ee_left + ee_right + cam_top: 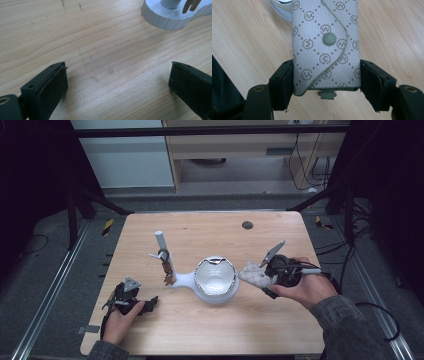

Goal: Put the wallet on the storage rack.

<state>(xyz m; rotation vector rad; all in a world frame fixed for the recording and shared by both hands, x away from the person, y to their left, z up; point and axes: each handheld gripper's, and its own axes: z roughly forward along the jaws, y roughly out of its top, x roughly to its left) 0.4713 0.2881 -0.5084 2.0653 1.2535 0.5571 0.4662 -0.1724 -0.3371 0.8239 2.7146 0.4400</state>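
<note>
Pouch of pale grey woven fabric (325, 47), printed with small circled monograms and closed by a curved flap with one round grey snap, is clamped across its width by the right gripper (326, 82); both black jaws press flat on its two long edges. In the high view we see the same pouch (256, 274) held above the light wooden tabletop (215, 330), just beside the rim of the white jewellery stand's round dish (215, 277) and pointing toward it. We judge that the grip low on the pouch, near its short tab, leaves the far end free to lead into the dish.

We see the left gripper (117, 82) low over bare wood, its jaws spread wide with nothing between them. We read this as a parked posture that keeps the near-left corner clear of the working hand. In the high view it (131, 301) lies well apart from the dish.

The stand joins the dish to a ribbed white base (172, 16) carrying an upright white post (162, 245), from which a small brown trinket (168, 279) hangs, too small to identify.

Counts: one pouch, one stand with one dish and one post, two grippers, one dark round spot (247, 225) near the table's far edge.
</note>
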